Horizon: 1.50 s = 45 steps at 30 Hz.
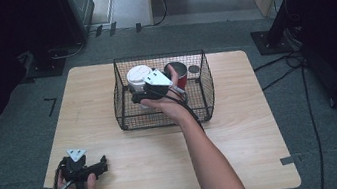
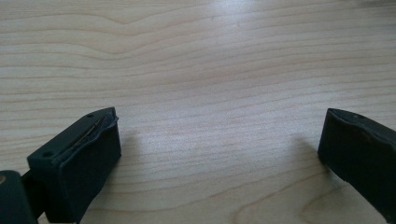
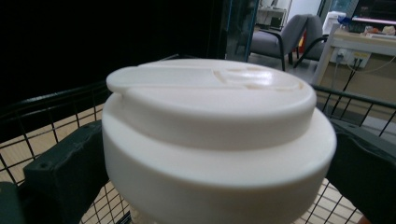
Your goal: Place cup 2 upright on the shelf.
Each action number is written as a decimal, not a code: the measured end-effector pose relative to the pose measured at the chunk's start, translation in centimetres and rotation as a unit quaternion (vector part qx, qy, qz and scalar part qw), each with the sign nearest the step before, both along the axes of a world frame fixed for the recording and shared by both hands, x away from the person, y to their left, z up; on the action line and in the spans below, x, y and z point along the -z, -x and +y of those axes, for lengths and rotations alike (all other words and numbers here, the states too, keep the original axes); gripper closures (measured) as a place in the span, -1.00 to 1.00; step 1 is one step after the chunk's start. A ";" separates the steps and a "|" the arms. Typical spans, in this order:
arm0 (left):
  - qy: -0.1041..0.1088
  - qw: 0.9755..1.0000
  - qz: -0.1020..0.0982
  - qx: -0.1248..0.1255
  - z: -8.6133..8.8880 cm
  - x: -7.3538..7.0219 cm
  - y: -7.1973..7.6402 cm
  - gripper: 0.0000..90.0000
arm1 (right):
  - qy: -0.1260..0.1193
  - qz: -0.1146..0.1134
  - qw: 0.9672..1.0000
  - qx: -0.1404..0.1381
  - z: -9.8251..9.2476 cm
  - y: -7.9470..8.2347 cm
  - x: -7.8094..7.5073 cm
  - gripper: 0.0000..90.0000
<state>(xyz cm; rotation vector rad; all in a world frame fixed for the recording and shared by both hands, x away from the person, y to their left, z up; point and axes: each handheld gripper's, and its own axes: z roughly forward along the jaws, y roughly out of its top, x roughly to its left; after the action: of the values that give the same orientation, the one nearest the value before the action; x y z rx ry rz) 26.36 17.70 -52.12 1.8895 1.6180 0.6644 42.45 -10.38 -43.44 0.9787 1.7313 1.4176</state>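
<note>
Left gripper (image 1: 97,167): held low over the near left part of the table (image 1: 247,163). In the left gripper view its jaws stand wide apart above bare wood, with nothing between them. It takes no part in the work at hand.

Right gripper (image 1: 137,98): reached over the near wall of the wire basket (image 1: 207,94) at mid-table and pointed at the white jar (image 1: 137,77). In the right gripper view the jaws flank the jar just below its white lid (image 3: 210,93), one on each side. They stand at full spread; whether the pads press on the jar's sides cannot be told, since the jar fills most of the gap.

Jar position: upright inside the basket, in its left half, resting on the mesh floor as far as can be judged.

Farther in, a red can (image 1: 179,75) stands in the right half of the basket, apart from the jar.

Progress, as judged: the jar is in the basket, so placement appears done. Remaining: withdraw the right gripper clear of the jar and basket wall.
</note>
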 end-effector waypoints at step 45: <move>0.000 1.000 -0.001 -0.001 0.0 0.0 0.0 -1.00 | -0.015 -0.037 0.999 0.028 -7.1 7.9 -5.2 -1.00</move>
<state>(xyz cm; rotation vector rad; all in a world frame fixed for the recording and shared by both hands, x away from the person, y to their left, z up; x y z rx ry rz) 26.37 17.68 -52.12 1.8877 1.6186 0.6653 34.51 -17.50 -38.21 0.9706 1.6201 1.4303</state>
